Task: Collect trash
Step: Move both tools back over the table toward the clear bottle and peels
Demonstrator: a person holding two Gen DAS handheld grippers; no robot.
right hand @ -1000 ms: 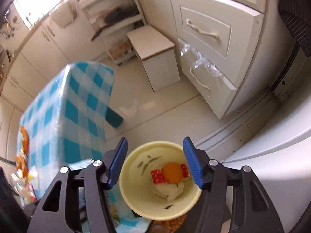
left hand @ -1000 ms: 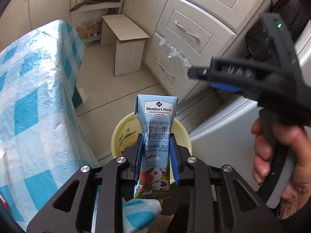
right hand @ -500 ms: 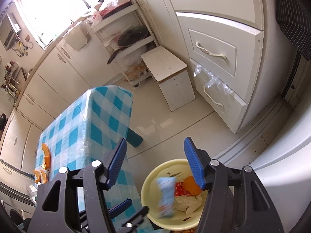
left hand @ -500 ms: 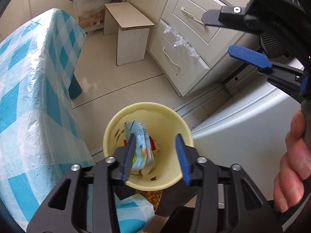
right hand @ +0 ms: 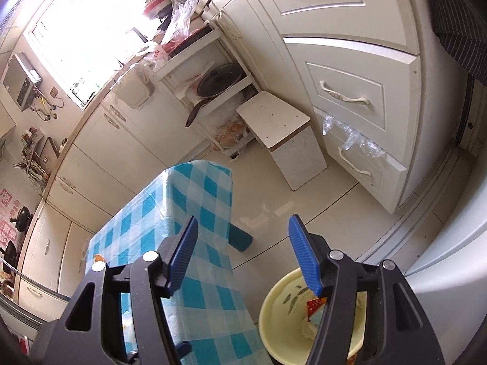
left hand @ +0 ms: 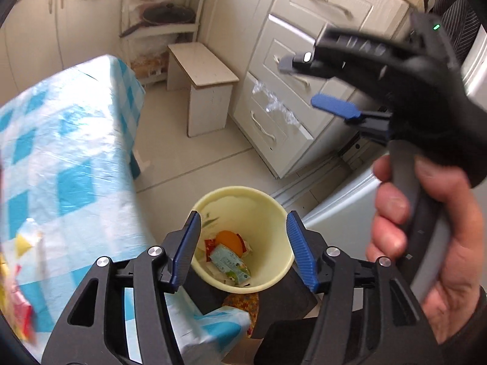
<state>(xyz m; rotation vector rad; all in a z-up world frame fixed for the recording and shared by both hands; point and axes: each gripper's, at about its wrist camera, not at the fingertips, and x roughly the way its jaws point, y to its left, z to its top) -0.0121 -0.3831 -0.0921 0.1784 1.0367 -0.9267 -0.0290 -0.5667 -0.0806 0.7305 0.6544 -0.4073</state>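
Note:
A pale yellow trash bin [left hand: 268, 210] stands on the floor beside the table. The blue milk carton [left hand: 229, 263] lies inside it with an orange peel [left hand: 229, 240] and a red wrapper. My left gripper [left hand: 243, 248] is open and empty, above the bin's mouth. My right gripper [right hand: 243, 254] is open and empty, higher up, over the table's edge; it also shows in the left wrist view [left hand: 331, 85], held by a hand. The bin shows partly in the right wrist view [right hand: 283, 307].
A table with a blue checked cloth [left hand: 61, 152] stands on the left, with wrappers [left hand: 21, 273] at its near end. A white stool [left hand: 207, 91], a drawer cabinet [left hand: 292, 85] and a white appliance [left hand: 341, 200] surround the bin.
My left gripper opened and the milk carton dropped into the bin. My right gripper rose and swung towards the table.

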